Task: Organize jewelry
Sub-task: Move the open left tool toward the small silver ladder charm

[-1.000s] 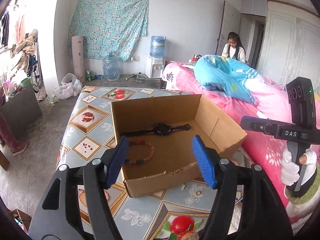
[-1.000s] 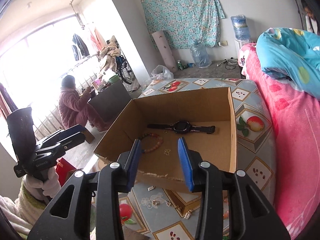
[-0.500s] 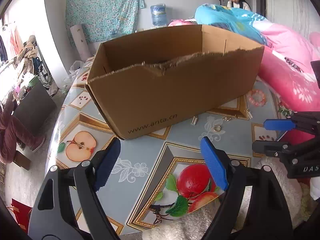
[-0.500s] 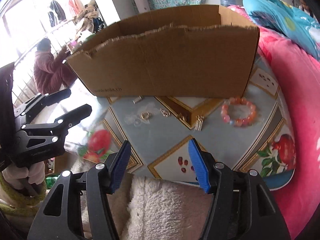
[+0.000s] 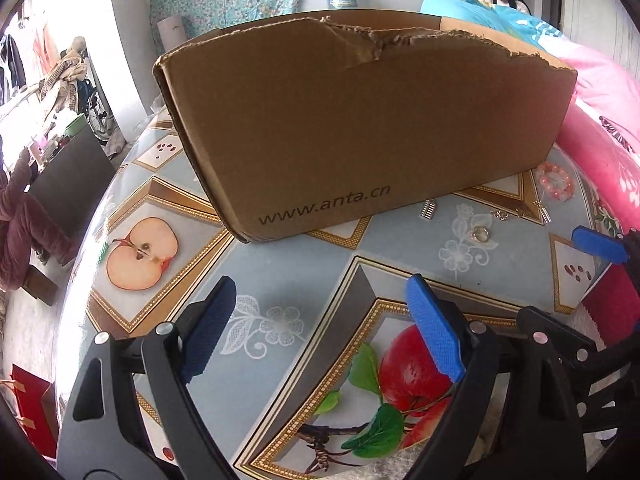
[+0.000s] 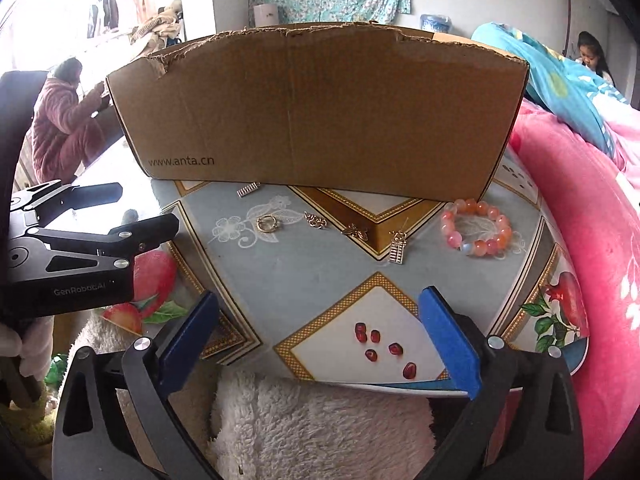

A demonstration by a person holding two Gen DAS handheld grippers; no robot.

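Observation:
A brown cardboard box (image 6: 320, 108) (image 5: 360, 128) stands on the patterned table (image 6: 320, 280), its inside hidden from here. In front of it lie a pink bead bracelet (image 6: 476, 232) (image 5: 554, 180), a gold ring (image 6: 266, 224) (image 5: 480, 234), two small gold charms (image 6: 316, 221), and two abacus-shaped pendants (image 6: 398, 248). My right gripper (image 6: 316, 340) hovers low over the table's near edge, jaws opening, nothing between them. My left gripper (image 5: 320, 328) hangs over the apple print, jaws opening, also empty.
A pink bedcover (image 6: 592, 240) rises right of the table. White fleece (image 6: 320, 420) lies below the near edge. A person in a pink robe (image 6: 60, 120) sits at left; another person (image 6: 592, 56) sits far right.
Both grippers dropped from above the box to table level in front of it and spread wider. The box's inside, with watch and bracelet, went out of sight.

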